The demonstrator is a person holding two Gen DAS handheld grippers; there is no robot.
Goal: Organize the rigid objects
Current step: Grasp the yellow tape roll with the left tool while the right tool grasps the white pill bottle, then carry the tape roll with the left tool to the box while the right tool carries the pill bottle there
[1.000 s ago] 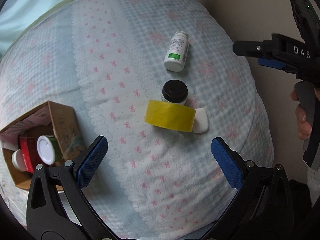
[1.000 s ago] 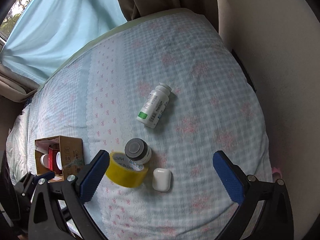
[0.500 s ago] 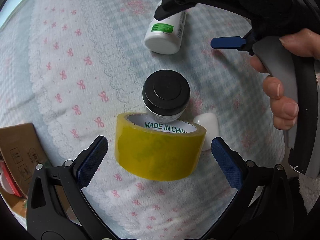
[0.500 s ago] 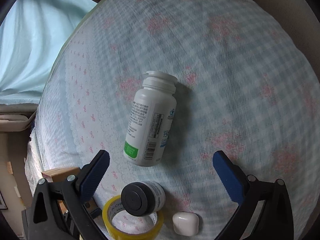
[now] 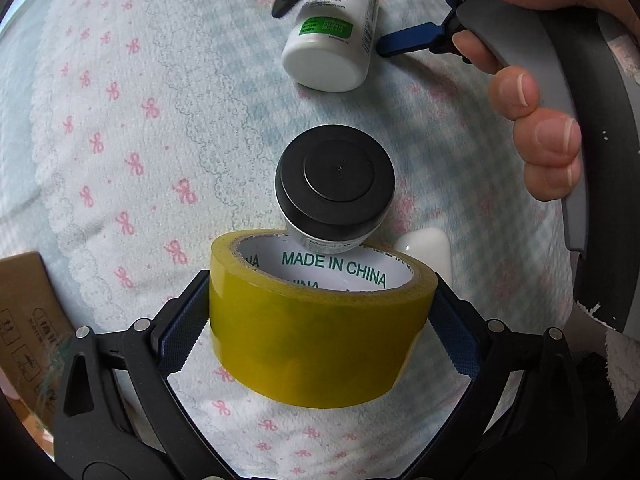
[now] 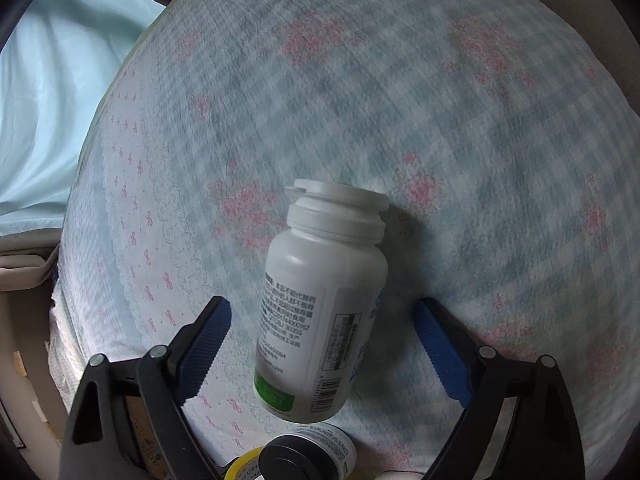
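A yellow tape roll (image 5: 316, 332) lies on the patterned bedspread, and my left gripper (image 5: 320, 324) is shut on it, a pad against each side. Just beyond it stands a jar with a black lid (image 5: 335, 178), with a small white case (image 5: 428, 248) to its right. A white pill bottle (image 6: 320, 320) with a green label lies on its side farther out. My right gripper (image 6: 322, 344) is open and straddles the bottle, with a gap at each pad. In the left wrist view the bottle (image 5: 334, 44) shows at the top, under the right gripper.
A cardboard box (image 5: 28, 320) sits at the left edge of the left wrist view. The person's hand (image 5: 536, 128) on the right gripper's handle fills the upper right. A pale blue curtain (image 6: 52, 92) hangs beyond the bed.
My left gripper has moved forward and closed on the tape roll. My right gripper has dropped down over the pill bottle and its jaws have narrowed around it.
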